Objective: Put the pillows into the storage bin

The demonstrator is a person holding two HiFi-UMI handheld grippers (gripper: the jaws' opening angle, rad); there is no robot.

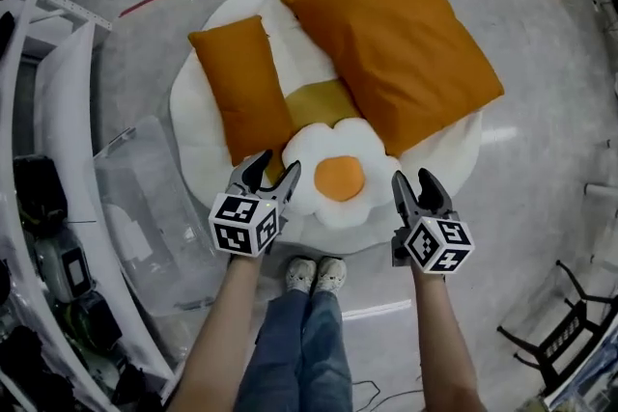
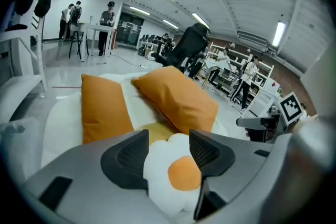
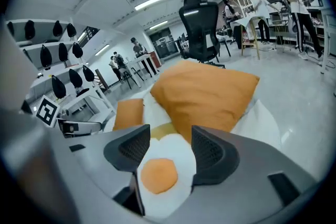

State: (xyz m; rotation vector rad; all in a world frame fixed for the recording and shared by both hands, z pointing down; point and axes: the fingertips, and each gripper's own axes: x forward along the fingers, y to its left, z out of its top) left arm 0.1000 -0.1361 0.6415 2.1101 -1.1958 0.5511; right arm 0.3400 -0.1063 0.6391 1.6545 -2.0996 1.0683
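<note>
- Judging by the floor, nothing is packed yet: the large orange pillow (image 1: 396, 39), the narrow orange pillow (image 1: 241, 87) and the egg-shaped pillow (image 1: 338, 177) all lie on the white round mat (image 1: 198, 159), centre frame.
- The clear storage bin (image 1: 145, 198), lower left, seems to hold no pillow.
- The left claw (image 1: 273, 174) and right claw (image 1: 417, 188) hang open on either side of the egg-shaped pillow, gripping nothing.
- I see nothing between the mat and the bin.

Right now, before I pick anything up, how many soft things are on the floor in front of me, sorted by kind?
orange pillows: 2, large one and narrow one
fried-egg pillow, white with orange yolk: 1
white round mat under them: 1
Total: 4
</note>
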